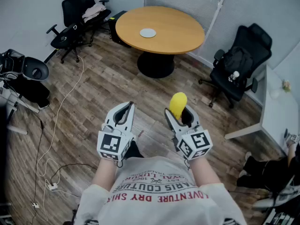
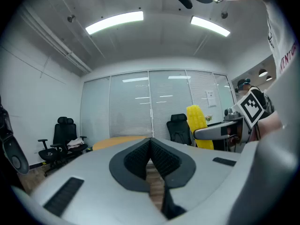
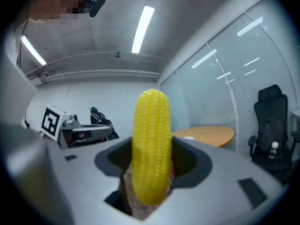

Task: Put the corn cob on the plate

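A yellow corn cob stands upright between the jaws of my right gripper, which is shut on it; the cob fills the middle of the right gripper view. My left gripper is held beside it at chest height, shut with nothing in it, its dark pads pressed together. From the left gripper view the cob shows at the right, in the other gripper. A small white plate lies on the round wooden table across the room.
Black office chairs stand at the far left and to the right of the table. A white desk edge runs along the right. Cables trail over the wood floor at the left, beside dark equipment.
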